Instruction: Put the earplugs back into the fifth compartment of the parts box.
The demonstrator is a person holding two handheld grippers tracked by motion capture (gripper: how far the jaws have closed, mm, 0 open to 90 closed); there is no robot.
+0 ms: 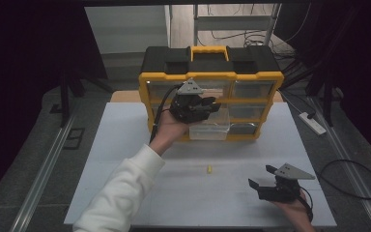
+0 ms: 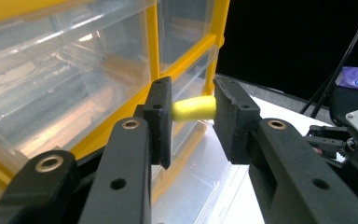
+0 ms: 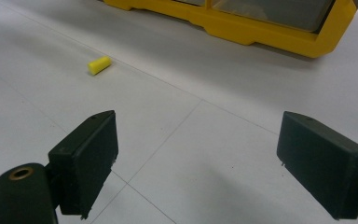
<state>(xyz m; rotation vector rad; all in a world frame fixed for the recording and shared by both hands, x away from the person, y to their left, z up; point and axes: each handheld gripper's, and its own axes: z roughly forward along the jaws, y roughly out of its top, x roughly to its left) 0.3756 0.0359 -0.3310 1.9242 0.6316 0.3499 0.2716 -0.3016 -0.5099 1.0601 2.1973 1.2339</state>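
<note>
My left gripper is shut on a yellow foam earplug, pinched end to end between its jaws. It hovers over a clear drawer pulled out from the yellow-and-black organizer case. A second yellow earplug lies on the white table, near the middle. My right gripper stands open low over the table at the front right, with nothing between its jaws and the loose earplug ahead to its left.
The organizer case stands upright at the table's far edge, with several clear drawers. The white table has bare room left and front. A power strip and cables lie on the floor to the right.
</note>
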